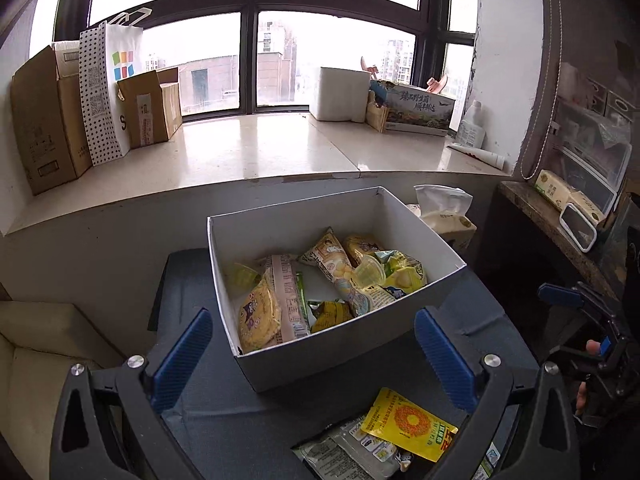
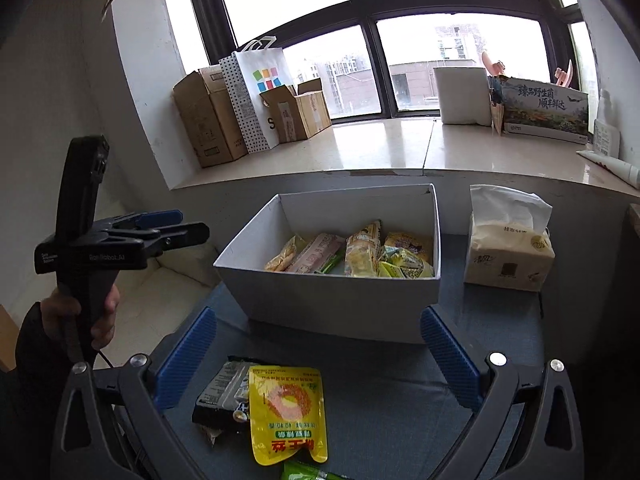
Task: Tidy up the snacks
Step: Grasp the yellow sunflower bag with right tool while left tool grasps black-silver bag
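A white open box (image 1: pixel 420 236) (image 2: pixel 332 300) stands on the grey-blue table and holds several yellow, pink and green snack packs (image 1: pixel 320 280) (image 2: pixel 360 256). A yellow snack pouch (image 1: pixel 408 424) (image 2: pixel 286 412) lies on the table in front of the box, partly over a dark pack (image 1: pixel 340 452) (image 2: pixel 224 396). A green pack (image 2: pixel 308 472) shows at the bottom edge. My left gripper (image 1: pixel 314 354) is open and empty, near the box's front. My right gripper (image 2: pixel 318 354) is open and empty above the yellow pouch. The left gripper (image 2: pixel 176 224) also shows in the right wrist view, held up at the left.
A tissue pack (image 2: pixel 508 252) (image 1: pixel 448 216) stands right of the box. The window sill (image 1: pixel 260 148) behind carries cardboard boxes (image 1: pixel 44 120), a paper bag (image 1: pixel 108 88) and a printed carton (image 1: pixel 420 108). A cream cushion (image 1: pixel 40 352) lies at the left, a dark shelf (image 1: pixel 560 224) at the right.
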A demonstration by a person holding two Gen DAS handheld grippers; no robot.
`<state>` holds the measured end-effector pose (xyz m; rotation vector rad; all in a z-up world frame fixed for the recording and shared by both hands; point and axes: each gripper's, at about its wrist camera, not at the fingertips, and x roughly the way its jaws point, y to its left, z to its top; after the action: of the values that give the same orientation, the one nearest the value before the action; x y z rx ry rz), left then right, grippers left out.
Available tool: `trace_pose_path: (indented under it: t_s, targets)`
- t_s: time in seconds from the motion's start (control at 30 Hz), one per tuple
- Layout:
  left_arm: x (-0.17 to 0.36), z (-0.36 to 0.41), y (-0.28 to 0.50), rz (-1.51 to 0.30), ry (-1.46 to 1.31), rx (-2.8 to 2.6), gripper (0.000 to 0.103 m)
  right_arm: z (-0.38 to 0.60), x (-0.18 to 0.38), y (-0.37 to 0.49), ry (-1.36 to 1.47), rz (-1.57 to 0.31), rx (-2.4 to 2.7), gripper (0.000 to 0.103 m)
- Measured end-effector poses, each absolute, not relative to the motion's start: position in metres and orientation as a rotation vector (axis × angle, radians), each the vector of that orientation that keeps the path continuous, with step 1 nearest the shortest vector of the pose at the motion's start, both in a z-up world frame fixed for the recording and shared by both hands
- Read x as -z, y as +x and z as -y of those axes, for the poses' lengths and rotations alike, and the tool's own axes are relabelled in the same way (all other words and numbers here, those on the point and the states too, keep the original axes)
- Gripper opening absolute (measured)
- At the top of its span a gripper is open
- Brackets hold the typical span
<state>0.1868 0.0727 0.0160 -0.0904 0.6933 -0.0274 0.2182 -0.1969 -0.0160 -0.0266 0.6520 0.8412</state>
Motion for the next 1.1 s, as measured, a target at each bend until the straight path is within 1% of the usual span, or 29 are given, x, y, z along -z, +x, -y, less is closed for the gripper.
trace_pose_path:
  t_s: [0.17, 0.37, 0.67, 0.87, 1.0, 1.03, 1.1]
  targets:
    - [0.003, -0.066, 0.136, -0.712, -0.115, 0.029, 0.103, 0.198, 0.066, 0.172, -0.104, -0.750, -0.851, 0.103]
    - [0.023, -0.064, 0.104, -0.756, -0.133, 0.005, 0.103, 0.171, 0.115, 0.144, -0.368, -0.792, -0.777, 0.103]
    - [0.040, -0.068, 0.092, -0.781, -0.192, 0.022, 0.103, 0.122, 0.144, 0.146, -0.611, -0.774, -0.694, 0.103]
    - [0.048, -0.075, 0.088, -0.789, -0.218, 0.014, 0.103, 0.098, 0.158, 0.161, -0.694, -0.809, -0.684, 0.103]
    - [0.055, -0.078, 0.087, -0.804, -0.222, 0.005, 0.103, 0.092, 0.157, 0.175, -0.675, -0.837, -0.730, 0.103]
    - [0.058, -0.079, 0.087, -0.809, -0.221, 0.002, 0.103, 0.092, 0.158, 0.179, -0.666, -0.849, -0.745, 0.102]
    - [0.061, -0.080, 0.087, -0.818, -0.219, -0.006, 0.103, 0.093, 0.160, 0.187, -0.662, -0.878, -0.753, 0.090]
